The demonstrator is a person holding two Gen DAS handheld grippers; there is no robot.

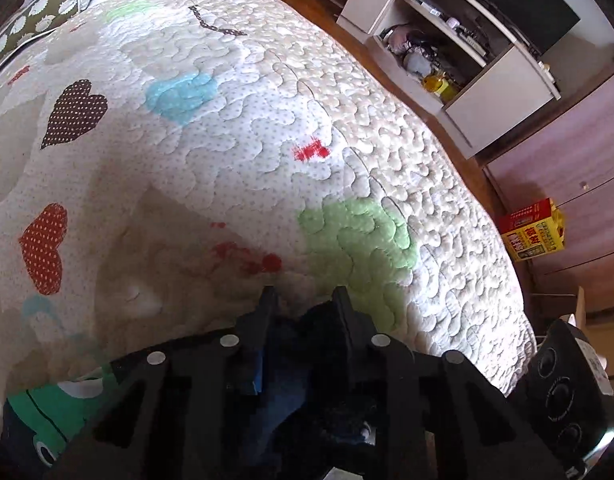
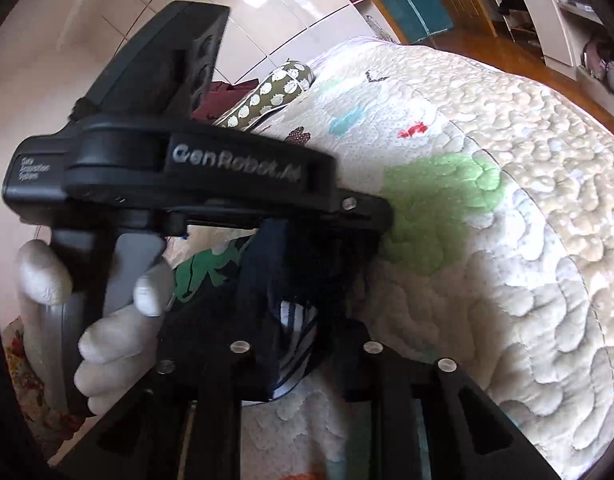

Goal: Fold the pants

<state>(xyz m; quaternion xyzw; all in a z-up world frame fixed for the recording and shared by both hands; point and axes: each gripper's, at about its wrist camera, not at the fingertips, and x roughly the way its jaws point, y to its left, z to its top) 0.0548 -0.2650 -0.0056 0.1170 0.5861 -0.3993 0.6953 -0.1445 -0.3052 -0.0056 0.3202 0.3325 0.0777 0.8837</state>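
The pants [image 1: 307, 364] are dark navy cloth, bunched between my left gripper's two black fingers. My left gripper [image 1: 305, 294] is shut on them, just above the quilted bed cover [image 1: 235, 128]. In the right wrist view the pants [image 2: 267, 280] hang as a dark fold with a white-striped part [image 2: 297, 332]. My right gripper [image 2: 299, 320] is shut on that fold. The left gripper's body [image 2: 179, 168], held by a white-gloved hand [image 2: 119, 320], sits right in front of the right one. The rest of the pants is hidden.
The bed cover [image 2: 507, 200] has heart and green patches. A patterned pillow [image 1: 39, 16] lies at the far end. A white shelf unit [image 1: 459, 48] and a red and yellow box [image 1: 533, 232] stand on the floor to the right of the bed.
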